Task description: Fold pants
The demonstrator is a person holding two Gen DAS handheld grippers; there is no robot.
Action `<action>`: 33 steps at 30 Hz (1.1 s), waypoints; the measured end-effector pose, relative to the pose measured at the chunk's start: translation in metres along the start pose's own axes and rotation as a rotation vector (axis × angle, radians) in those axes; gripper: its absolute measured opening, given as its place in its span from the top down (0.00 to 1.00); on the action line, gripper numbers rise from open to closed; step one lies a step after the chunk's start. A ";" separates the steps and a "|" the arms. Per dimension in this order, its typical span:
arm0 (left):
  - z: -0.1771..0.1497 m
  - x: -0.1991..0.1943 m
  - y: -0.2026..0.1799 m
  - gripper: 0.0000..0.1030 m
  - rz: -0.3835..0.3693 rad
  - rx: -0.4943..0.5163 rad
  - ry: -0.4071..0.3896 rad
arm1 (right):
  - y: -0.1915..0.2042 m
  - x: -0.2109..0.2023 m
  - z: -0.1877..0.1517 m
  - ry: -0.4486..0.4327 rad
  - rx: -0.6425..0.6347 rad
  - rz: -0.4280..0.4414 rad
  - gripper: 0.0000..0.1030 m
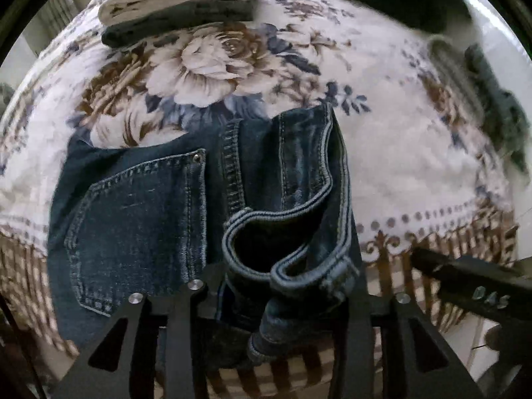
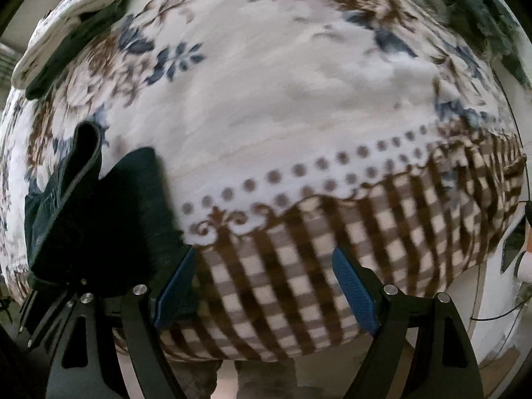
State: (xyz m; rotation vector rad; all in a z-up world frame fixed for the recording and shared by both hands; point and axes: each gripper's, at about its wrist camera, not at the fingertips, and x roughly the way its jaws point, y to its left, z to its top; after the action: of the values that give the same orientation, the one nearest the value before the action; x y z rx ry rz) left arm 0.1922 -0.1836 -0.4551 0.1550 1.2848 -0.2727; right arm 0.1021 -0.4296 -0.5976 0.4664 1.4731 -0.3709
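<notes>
Right wrist view: right gripper (image 2: 264, 287) fingers spread over blanket edge (image 2: 382, 206); left gripper (image 1: 286, 286) fingers hidden by jeans (image 1: 139, 219).

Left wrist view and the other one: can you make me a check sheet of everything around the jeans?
Surface: flowery blanket with a brown checked border.
Job's things: blue jeans, back pocket up, waistband bunched at the near edge.
Clutter: folded pile of white and dark clothes at the far side; dark green cloth at the right edge.
Grippers: left gripper has denim between its fingers, grip hidden; right gripper is open and empty above the checked border.
Cables: thin dark wire, far right.
Surroundings: pale floor beside the blanket.
</notes>
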 end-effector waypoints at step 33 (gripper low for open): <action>-0.017 -0.055 0.205 0.07 0.336 -0.265 0.018 | 0.136 -0.016 -0.006 0.050 -0.141 0.397 0.79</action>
State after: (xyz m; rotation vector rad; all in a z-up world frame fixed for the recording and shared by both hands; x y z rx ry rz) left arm 0.2209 0.0236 -0.4144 0.1439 1.2770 0.1868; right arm 0.1653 -0.3110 -0.5721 0.6427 1.4047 0.0594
